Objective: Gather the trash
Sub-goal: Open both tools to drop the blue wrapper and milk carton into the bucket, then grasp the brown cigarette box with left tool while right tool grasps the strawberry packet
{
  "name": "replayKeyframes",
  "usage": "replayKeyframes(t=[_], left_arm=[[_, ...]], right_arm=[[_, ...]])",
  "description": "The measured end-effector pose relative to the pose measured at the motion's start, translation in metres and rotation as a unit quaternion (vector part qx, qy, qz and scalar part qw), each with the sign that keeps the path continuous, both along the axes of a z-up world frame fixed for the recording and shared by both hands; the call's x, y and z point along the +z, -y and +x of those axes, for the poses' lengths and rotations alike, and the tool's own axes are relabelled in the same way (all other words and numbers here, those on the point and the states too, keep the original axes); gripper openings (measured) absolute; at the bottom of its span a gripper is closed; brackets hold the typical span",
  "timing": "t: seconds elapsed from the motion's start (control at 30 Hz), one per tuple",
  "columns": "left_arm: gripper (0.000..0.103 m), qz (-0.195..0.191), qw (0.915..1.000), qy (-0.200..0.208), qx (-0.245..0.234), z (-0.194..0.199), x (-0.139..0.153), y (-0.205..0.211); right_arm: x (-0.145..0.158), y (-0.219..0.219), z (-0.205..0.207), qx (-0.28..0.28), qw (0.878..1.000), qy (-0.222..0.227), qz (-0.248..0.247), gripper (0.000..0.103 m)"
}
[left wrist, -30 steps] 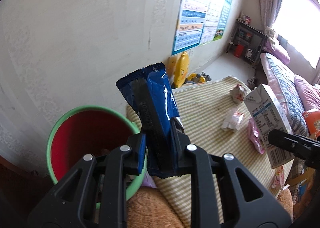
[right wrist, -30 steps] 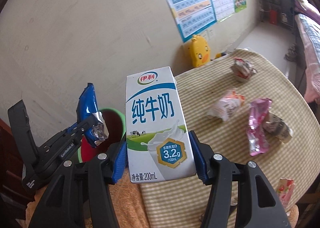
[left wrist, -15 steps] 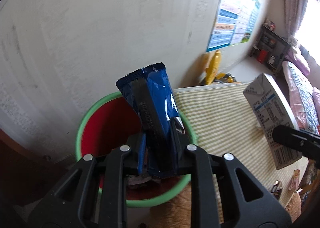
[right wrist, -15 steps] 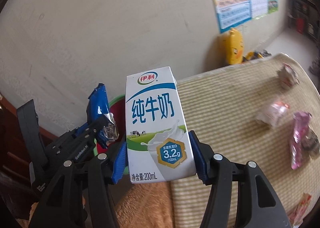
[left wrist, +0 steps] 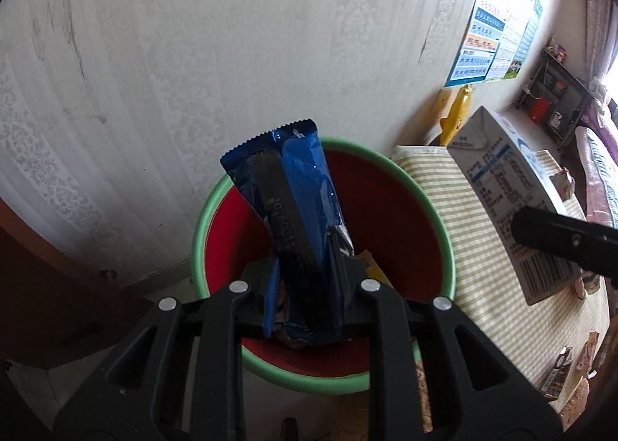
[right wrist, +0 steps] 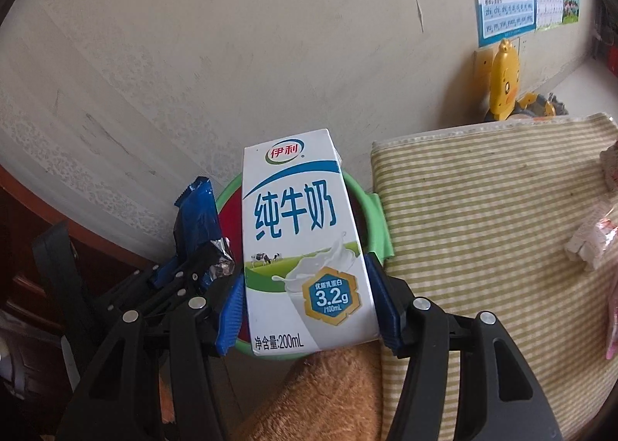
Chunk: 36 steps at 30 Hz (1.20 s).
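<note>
Left gripper [left wrist: 305, 298]: tilted steeply downward, jaws narrowly parted and just now opening, with a blue wrapper [left wrist: 293, 217] standing upright between them; whether the pads still press it is unclear. Right gripper [right wrist: 309, 309]: likewise angled downward, just beside the left one, its blue-padded fingers [right wrist: 230, 319] clamped against both sides of an upright milk carton [right wrist: 305, 247].

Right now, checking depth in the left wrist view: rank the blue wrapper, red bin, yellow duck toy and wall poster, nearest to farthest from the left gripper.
1. blue wrapper, between the left gripper's jaws.
2. red bin, just beyond, underneath.
3. yellow duck toy, against the wall, right.
4. wall poster, above the duck, upper right.
</note>
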<state>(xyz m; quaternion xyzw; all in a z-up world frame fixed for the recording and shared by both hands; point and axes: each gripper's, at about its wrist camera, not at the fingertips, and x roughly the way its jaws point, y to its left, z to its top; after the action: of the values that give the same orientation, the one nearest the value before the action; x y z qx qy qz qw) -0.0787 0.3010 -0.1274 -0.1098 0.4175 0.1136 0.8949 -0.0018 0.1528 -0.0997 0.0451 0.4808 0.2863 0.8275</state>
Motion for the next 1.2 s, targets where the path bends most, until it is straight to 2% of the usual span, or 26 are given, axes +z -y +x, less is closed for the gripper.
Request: replayKeyframes(t=[0.03,0.07,0.1,0.2,0.47,0.6,0.73,0.83,0.93,1.07,1.13,1.2], left_arm=[[0.038,-0.001,1.0000,-0.001,0.003,0.000,-0.001,-0.001],[0.053,-0.001,1.0000,0.000,0.004,0.001,-0.001,-0.001],[0.057,0.000,1.0000,0.003,0.005,0.000,0.000,-0.001],[0.057,0.005,1.0000,0.005,0.006,0.000,0.001,-0.001],[0.057,0.005,0.9999,0.012,-0.007,-0.005,0.009,0.008],[0.057,0.004,0.9993,0.021,-0.030,-0.006,0.016,0.027],[0.057,0.012,0.9973,0.021,-0.069,-0.004,0.018,0.056],[0.057,0.000,0.9951,0.018,-0.097,0.000,0.019,0.078],[0.057,-0.015,0.9918,0.010,-0.127,0.000,0.017,0.100],[0.057,-0.015,0.9868,-0.006,-0.161,0.004,0.013,0.133],[0.057,-0.018,0.9831,-0.015,-0.182,0.004,0.011,0.151],[0.058,-0.015,0.9796,-0.022,-0.199,0.002,0.009,0.168]], right_arm=[[-0.002,-0.003,0.004,0.001,1.000,-0.006,0.003,0.057],[-0.001,-0.004,0.004,0.000,1.000,-0.009,0.004,0.059],[-0.001,-0.004,0.005,-0.001,1.000,-0.009,0.007,0.062],[0.004,-0.004,0.006,-0.002,1.000,-0.001,0.011,0.065],[0.014,0.021,-0.008,-0.023,0.999,-0.002,0.026,0.066],[0.019,0.051,-0.021,-0.043,0.999,0.009,0.022,0.066],[0.016,0.102,-0.037,-0.087,0.996,0.022,-0.005,0.067],[0.012,0.142,-0.050,-0.129,0.991,0.027,-0.032,0.067],[0.004,0.195,-0.072,-0.191,0.978,0.034,-0.073,0.074],[-0.017,0.273,-0.107,-0.297,0.946,0.023,-0.126,0.074],[-0.033,0.313,-0.123,-0.352,0.928,-0.001,-0.123,0.074],[-0.051,0.353,-0.136,-0.401,0.910,-0.041,-0.095,0.074]])
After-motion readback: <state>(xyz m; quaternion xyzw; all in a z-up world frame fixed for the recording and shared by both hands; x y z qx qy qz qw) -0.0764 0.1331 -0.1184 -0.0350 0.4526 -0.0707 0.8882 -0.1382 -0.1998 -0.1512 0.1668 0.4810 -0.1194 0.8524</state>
